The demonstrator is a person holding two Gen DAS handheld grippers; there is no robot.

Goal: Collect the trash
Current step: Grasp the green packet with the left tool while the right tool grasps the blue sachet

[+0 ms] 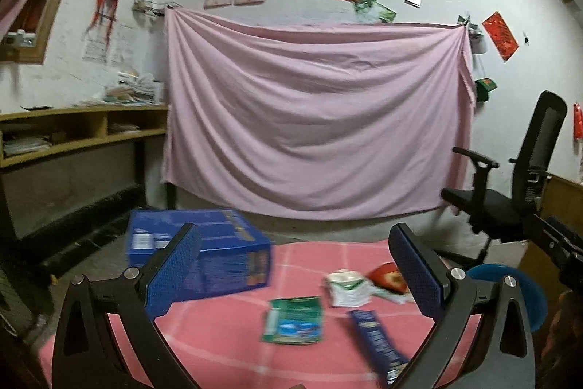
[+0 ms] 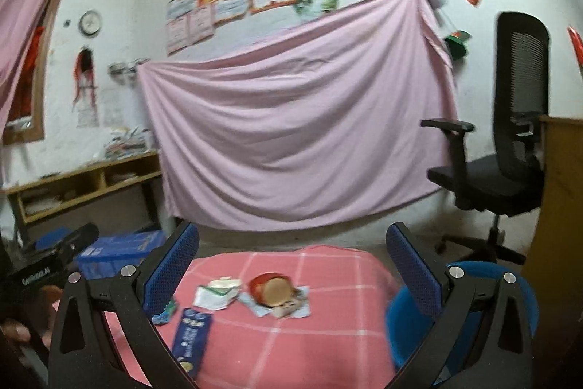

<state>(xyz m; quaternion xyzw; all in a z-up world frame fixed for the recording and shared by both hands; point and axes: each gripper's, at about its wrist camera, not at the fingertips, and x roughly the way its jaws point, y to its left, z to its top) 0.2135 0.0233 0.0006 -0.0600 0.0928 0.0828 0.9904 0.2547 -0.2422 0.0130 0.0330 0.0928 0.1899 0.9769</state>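
Hanging across the back wall, a pink sheet [image 1: 313, 119] is filling most of both views, with a black office chair [image 2: 510, 148] standing on the floor off to its right. A table covered by a pink checked cloth [image 1: 226, 345] is carrying the trash. At the table's far left corner a blue crate [image 1: 218, 254] is sitting, its open top showing. Just past the table's right edge a blue round bin [image 2: 470, 312] is standing lower down.

Both grippers are hovering above the near edge of the table, empty. The left gripper [image 1: 295, 261] is holding its blue-padded fingers [image 1: 175, 272] wide apart, and the right gripper [image 2: 291, 261] is holding its fingers [image 2: 415, 272] just as wide.

The trash is lying loose around the middle of the table. A dark blue strip packet [image 2: 191, 334] is lying nearest the near edge, with a green wrapper [image 1: 295, 319] just to its left. Farther back a crumpled white carton [image 1: 346, 287] is lying, and to its right a red snack packet [image 2: 273, 290] is resting on a flat pale wrapper [image 2: 302, 308], toward the right edge.
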